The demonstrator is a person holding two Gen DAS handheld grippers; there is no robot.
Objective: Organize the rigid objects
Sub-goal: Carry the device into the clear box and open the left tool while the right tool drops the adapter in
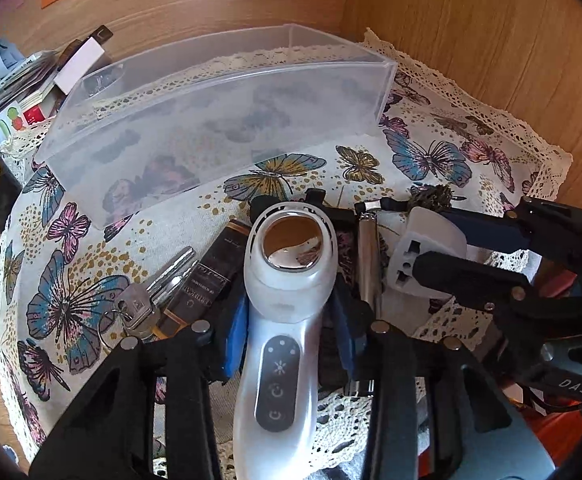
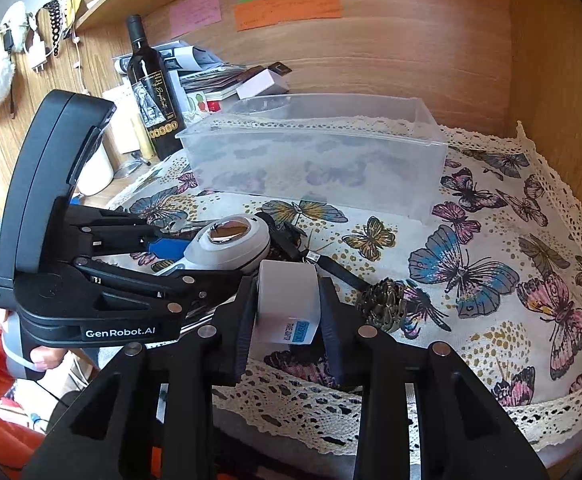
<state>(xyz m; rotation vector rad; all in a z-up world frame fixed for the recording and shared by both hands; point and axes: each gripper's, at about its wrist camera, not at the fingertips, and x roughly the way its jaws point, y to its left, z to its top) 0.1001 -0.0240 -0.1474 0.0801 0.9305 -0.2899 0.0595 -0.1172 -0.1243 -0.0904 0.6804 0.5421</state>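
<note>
My left gripper is shut on a white handheld device with a round metal head and a grey button panel; it also shows in the right wrist view. My right gripper is shut on a white travel adapter, seen in the left wrist view at the right. A clear plastic bin stands empty behind them on the butterfly cloth. Keys, a dark slim box and a silver tube lie beside the device.
A wine bottle, a stack of papers and small boxes stand at the back left. Wooden walls close the back and right. A small dark metal ornament lies near the adapter.
</note>
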